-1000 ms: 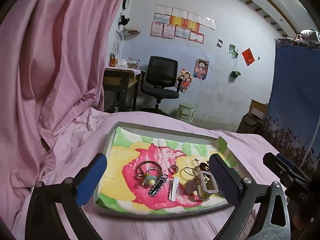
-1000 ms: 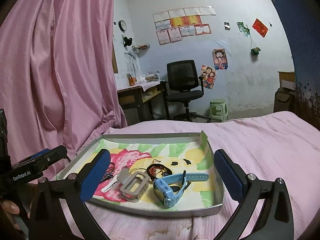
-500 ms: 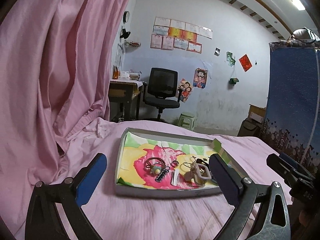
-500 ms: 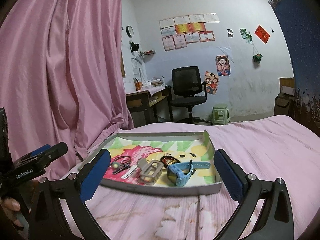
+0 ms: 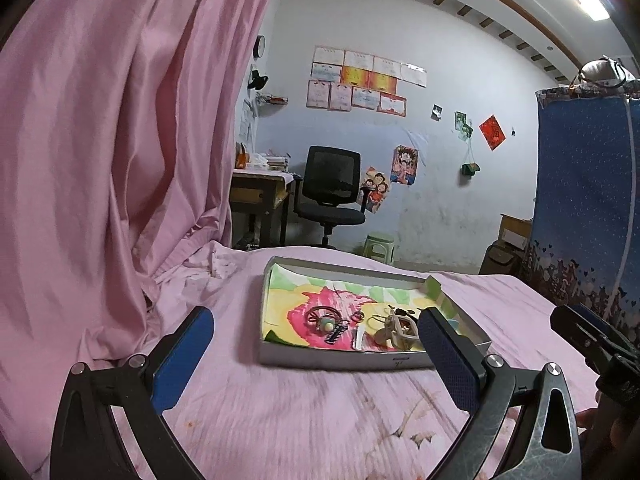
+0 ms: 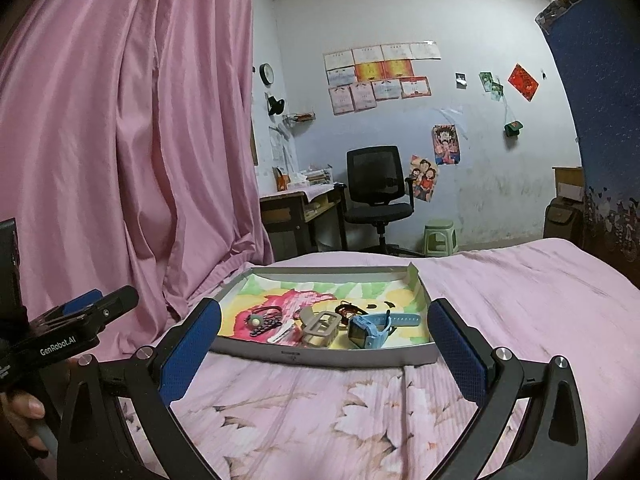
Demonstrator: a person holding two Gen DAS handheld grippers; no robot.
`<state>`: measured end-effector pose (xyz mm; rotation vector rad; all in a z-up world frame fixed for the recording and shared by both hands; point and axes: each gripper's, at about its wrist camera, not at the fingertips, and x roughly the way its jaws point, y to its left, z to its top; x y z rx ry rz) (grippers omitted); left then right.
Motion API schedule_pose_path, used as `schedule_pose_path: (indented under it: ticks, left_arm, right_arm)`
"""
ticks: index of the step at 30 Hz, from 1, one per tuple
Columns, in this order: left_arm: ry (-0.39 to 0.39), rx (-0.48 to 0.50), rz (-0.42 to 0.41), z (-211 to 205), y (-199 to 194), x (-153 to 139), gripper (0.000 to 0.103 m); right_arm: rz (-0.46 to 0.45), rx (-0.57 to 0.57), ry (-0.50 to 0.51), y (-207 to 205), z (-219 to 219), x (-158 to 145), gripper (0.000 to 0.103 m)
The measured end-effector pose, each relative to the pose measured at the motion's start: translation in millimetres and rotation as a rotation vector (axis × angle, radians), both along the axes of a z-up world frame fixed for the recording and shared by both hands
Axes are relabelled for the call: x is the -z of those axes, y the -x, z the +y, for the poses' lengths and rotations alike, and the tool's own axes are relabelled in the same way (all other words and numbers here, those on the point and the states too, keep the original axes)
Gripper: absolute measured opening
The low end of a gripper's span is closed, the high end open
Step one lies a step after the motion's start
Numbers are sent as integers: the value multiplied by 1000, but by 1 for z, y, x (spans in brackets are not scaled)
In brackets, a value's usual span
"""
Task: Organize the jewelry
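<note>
A shallow grey tray [image 5: 340, 358] [image 6: 320, 357] with a flowered lining lies on the pink bedsheet. In it are a hair tie with a pale bead [image 5: 325, 319] [image 6: 260, 317], a dark patterned clip [image 5: 336, 334], a white clip [image 5: 359, 338] [image 6: 282, 330], a beige claw clip [image 5: 398, 330] [image 6: 320, 328], a dark bracelet [image 6: 348, 309] and a blue watch [image 6: 370, 330]. My left gripper [image 5: 316, 354] is open, held back from the tray's near wall. My right gripper [image 6: 324, 348] is open too, just short of the tray. Neither holds anything.
A pink curtain [image 5: 112, 140] hangs along the left. A blue patterned cloth [image 5: 588, 200] stands at the right. Beyond the bed are a desk [image 6: 300, 208], a black office chair [image 6: 378, 196] and a green stool [image 6: 440, 236]. A hand [image 6: 24, 408] grips the left tool's handle.
Both grippers have pulled back and up from the tray, which now looks smaller and farther. More bedsheet shows in front of it. Both stay open.
</note>
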<state>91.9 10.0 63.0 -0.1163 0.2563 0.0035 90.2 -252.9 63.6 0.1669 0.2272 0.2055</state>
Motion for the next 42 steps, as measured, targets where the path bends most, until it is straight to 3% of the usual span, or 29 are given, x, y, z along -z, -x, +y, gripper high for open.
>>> schedule_pose_path:
  ticks: [17,28,34,42]
  left_arm:
    - [-13,-26,-42,6,45,3,103]
    - [2,-38,-39,8,65,25,103]
    - [-7,-42,-17,4,62,39,103]
    - [-35,-21,19,-4,60,56,103]
  right_arm:
    - [-8,28,17,42,6,2,102]
    - [-3,55,62,64,12,16,102]
    - [17,49,81,61,12,29,102]
    - [91,89,16,48,-7,45,102]
